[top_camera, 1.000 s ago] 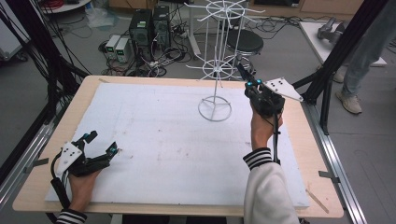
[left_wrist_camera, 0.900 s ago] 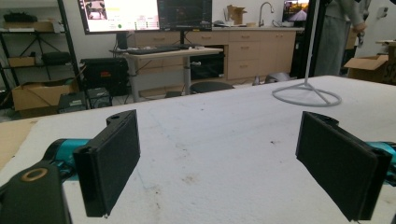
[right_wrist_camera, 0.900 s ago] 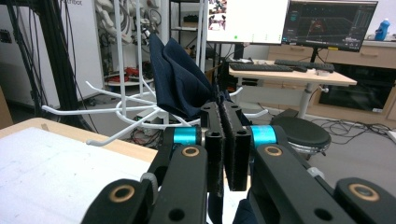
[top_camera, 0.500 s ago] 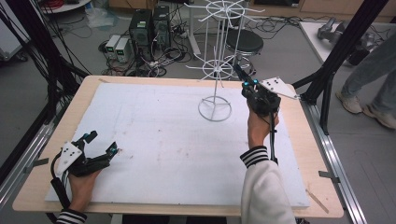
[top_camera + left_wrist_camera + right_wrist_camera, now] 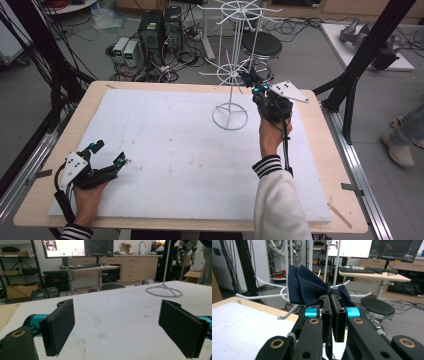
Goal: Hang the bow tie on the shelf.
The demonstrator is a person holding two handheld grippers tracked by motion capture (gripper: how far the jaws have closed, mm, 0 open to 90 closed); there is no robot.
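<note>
The tabletop, a wooden board under a white foam sheet with faint smudges, carries at its far right a white wire rack: a ring base, a thin upright pole and tiers of radiating hooked arms. The person's left tongs lie low at the near left corner of the sheet, jaws spread wide with nothing between them, as the left gripper view confirms. The right tongs are raised at the rack's lower tier, jaws clenched on a dark navy cloth; in the right gripper view the two black pads meet on a pinched edge of the fabric, and the rest fans out beyond them in loose folds among the white hooks. Whether the cloth already rests on a hook cannot be told. The cloth appears thin, matte and plain, without visible print or seam. It will probably handle as a light, limp, non-fragile thing: it will drape and swing from wherever it is pinched, will not hold a shape, and may catch on the wire tips. A hold near an edge or corner, as here, should leave a free fold to lay over an arm; the light rack may tip or turn if the fabric drags on it.
</note>
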